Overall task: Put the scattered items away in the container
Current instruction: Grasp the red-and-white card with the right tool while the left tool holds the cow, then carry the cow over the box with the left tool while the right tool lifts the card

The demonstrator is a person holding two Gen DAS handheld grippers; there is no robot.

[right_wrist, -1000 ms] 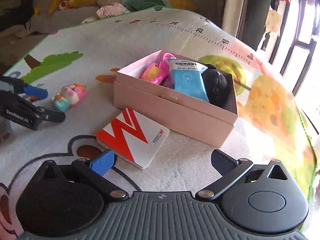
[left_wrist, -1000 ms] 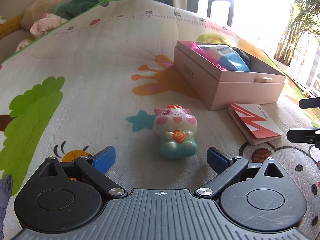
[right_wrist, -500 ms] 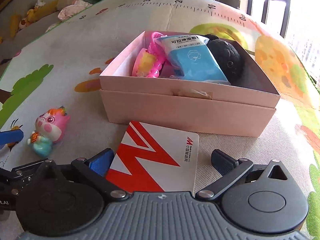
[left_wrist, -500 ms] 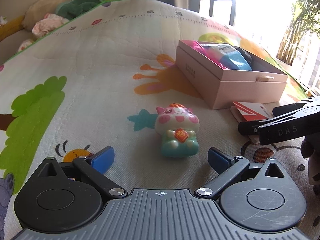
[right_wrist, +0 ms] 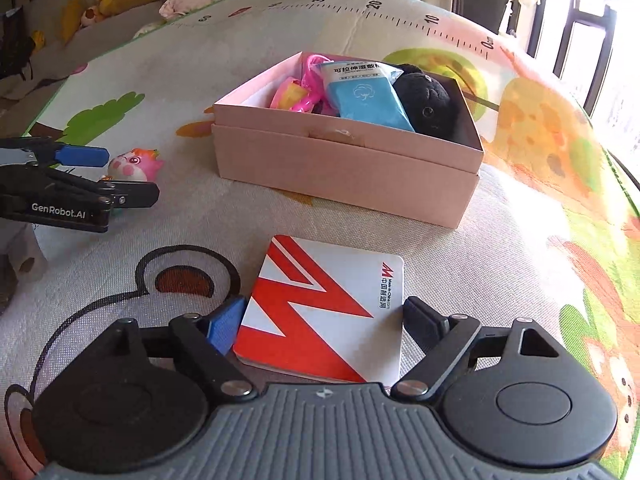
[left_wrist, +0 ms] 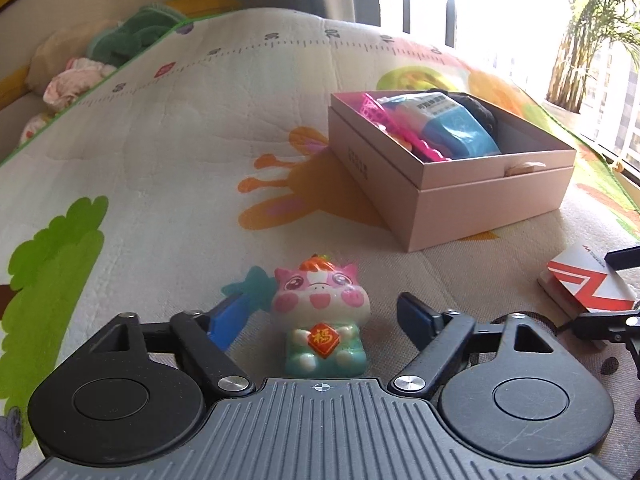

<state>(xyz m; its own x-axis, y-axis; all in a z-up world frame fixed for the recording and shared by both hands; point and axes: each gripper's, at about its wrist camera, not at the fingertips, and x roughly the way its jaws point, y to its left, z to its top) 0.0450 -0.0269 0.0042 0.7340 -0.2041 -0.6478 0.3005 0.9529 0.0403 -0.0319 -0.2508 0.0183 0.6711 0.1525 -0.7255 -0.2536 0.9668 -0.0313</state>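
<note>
A pink-and-teal pig toy stands on the play mat between the fingers of my left gripper. Its jaws are closing, with a small gap still showing on each side of the toy. A red-and-white booklet lies flat on the mat between the fingers of my right gripper. Those jaws are closing too, and the pads sit right at the booklet's side edges. The pink box stands beyond, holding a blue pack, a pink toy and a black plush. The left gripper shows around the pig toy.
The printed play mat spreads around everything. Soft toys and cushions line its far edge. A window frame and plants are behind the box. A white roll lies at the left of the right wrist view.
The left gripper moved forward so the pig toy now sits between its fingers, which narrowed. The right gripper shifted over the booklet and its fingers drew in beside the edges.
</note>
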